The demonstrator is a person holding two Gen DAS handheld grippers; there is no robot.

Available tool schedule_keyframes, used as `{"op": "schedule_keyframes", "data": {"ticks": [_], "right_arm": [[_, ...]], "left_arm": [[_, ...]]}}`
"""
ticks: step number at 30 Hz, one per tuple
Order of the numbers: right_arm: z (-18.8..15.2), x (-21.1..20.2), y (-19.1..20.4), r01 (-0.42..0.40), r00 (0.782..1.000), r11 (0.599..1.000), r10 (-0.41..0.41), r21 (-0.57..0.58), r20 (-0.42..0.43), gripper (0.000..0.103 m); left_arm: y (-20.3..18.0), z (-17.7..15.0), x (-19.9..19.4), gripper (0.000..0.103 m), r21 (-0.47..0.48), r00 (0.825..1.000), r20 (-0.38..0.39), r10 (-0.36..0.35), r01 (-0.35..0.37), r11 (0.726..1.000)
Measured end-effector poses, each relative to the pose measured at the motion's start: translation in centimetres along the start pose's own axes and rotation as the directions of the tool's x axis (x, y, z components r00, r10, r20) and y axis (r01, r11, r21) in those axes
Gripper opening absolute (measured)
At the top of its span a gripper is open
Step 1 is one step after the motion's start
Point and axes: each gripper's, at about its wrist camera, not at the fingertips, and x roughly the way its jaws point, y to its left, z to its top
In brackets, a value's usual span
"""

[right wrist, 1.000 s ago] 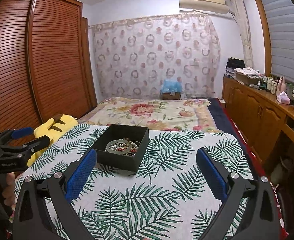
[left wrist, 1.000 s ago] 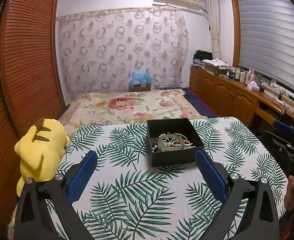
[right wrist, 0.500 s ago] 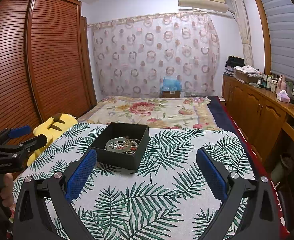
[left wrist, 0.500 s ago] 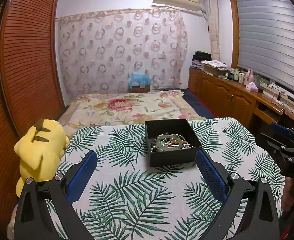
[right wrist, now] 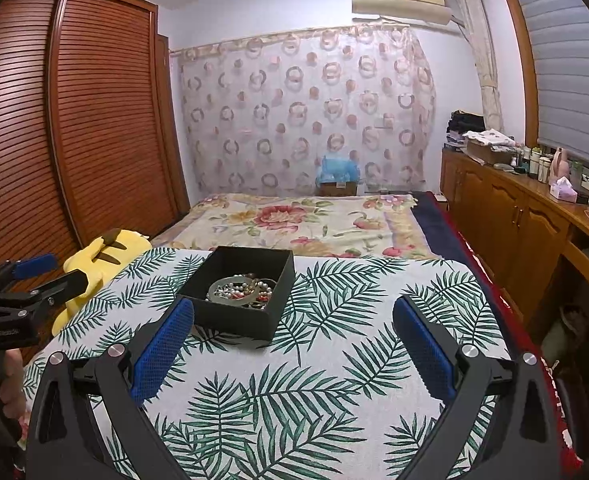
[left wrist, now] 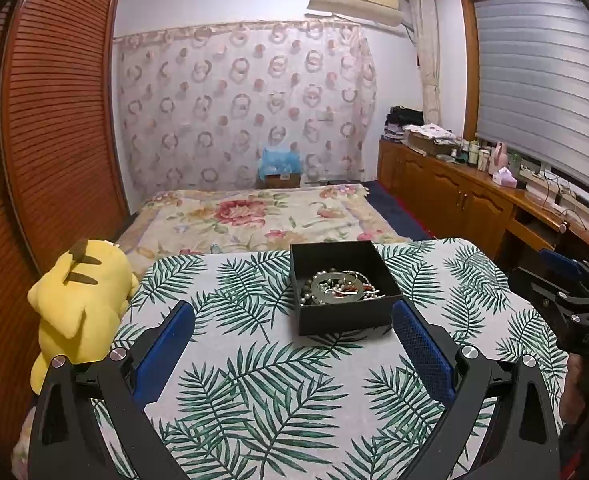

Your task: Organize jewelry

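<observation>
A black open box point(left wrist: 340, 318) stands on the leaf-print tablecloth point(left wrist: 254, 380), also in the right wrist view point(right wrist: 230, 322). Inside lies a tangle of jewelry point(left wrist: 336, 288): beaded strands, a pale bangle and red bits, also seen from the right point(right wrist: 241, 291). My left gripper point(left wrist: 292, 320) is open and empty, just short of the box's near side. My right gripper point(right wrist: 292, 320) is open and empty, with the box ahead to its left. Each gripper shows at the edge of the other's view: the right one point(left wrist: 562, 280), the left one point(right wrist: 30, 276).
A yellow plush toy point(left wrist: 78, 296) leans at the table's left edge. A bed with a floral cover point(left wrist: 262, 216) lies beyond the table. A slatted wooden wardrobe point(right wrist: 54, 140) stands left, a wooden counter point(right wrist: 534, 208) with bottles right.
Both grippers have eased slightly forward and lower toward the box, which looks a little nearer. Both stay open and empty. The box and jewelry have not moved.
</observation>
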Motion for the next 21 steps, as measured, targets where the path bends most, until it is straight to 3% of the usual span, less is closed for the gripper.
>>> {"op": "schedule_keyframes", "data": {"ticks": [21], "right_arm": [[-0.05, -0.06, -0.33, 0.005, 1.0, 1.0, -0.005, 0.0, 0.005, 0.101]], "left_arm": [[0.02, -0.04, -0.22, 0.095, -0.001, 1.0, 0.005, 0.0, 0.0, 1.0]]}}
